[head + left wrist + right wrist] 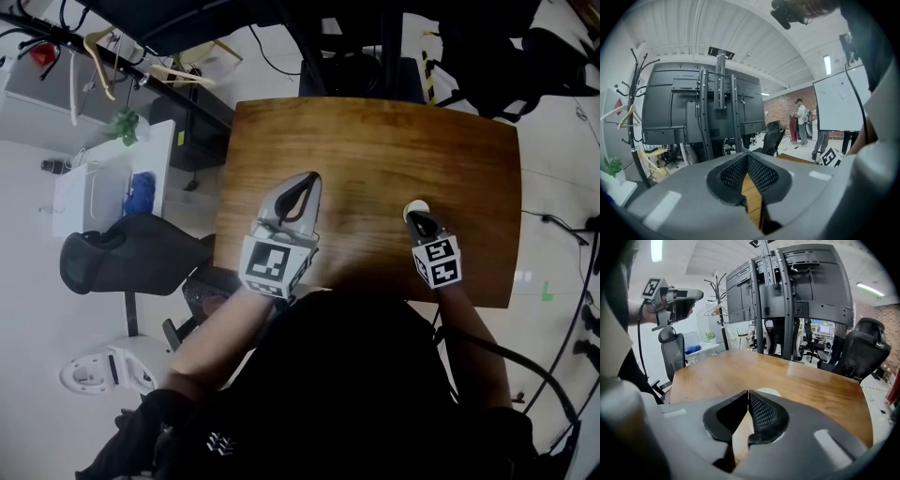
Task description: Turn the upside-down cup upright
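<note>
Right gripper view: we see the right gripper [748,393] with its jaws closed tip to tip, nothing clearly pinched. The pale cup [769,392] sits just past the tips on the wooden table [740,369]; contact unclear. The left gripper [747,155] is also closed, empty, raised.

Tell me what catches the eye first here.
A wooden table fills the middle of the head view, two grippers over its near edge. The left gripper has its fingers shut on nothing; the right gripper, also shut, has a pale cup just beyond its tips.
</note>
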A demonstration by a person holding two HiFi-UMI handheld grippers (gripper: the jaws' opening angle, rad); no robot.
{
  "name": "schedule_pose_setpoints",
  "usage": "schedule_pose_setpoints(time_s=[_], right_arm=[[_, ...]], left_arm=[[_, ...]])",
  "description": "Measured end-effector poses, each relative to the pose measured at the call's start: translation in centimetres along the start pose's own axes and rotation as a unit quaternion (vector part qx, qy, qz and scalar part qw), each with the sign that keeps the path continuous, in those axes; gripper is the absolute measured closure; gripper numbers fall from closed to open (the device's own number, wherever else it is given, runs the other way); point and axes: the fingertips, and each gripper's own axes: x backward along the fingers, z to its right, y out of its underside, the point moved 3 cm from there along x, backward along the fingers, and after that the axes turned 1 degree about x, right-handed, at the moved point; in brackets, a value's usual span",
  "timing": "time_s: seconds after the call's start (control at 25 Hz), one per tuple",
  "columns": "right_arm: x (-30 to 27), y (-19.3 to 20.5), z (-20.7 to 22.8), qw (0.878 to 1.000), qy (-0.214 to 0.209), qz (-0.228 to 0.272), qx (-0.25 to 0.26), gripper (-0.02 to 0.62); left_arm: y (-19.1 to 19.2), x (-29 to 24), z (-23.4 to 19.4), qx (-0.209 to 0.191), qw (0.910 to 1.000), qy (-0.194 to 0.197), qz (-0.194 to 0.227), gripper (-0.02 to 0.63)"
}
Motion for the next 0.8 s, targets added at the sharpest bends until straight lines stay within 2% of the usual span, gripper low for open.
schedule_pose_setpoints(time_s=[0.24, 0.48, 0.8], right_arm=[[-1.0, 1.2, -0.9, 1.000, -0.005, -0.015, 0.002, 0.588], [-1.0, 1.3, -1.1, 1.000, -0.003, -0.005, -0.003, 0.584], [2.4, 0.2, -0.3, 0.999, 0.030, 0.042, -0.011, 0.581]], left_arm=[[0.2, 0.6, -0.1, -0.001, 1.0000, -0.001, -0.006, 0.606], [0.6, 1.0, -0.3, 0.000, 1.0000, 0.002, -0.010, 0.606], [1.0, 0.6, 0.2, 0.007, 0.9997, 0.021, 0.000, 0.606]])
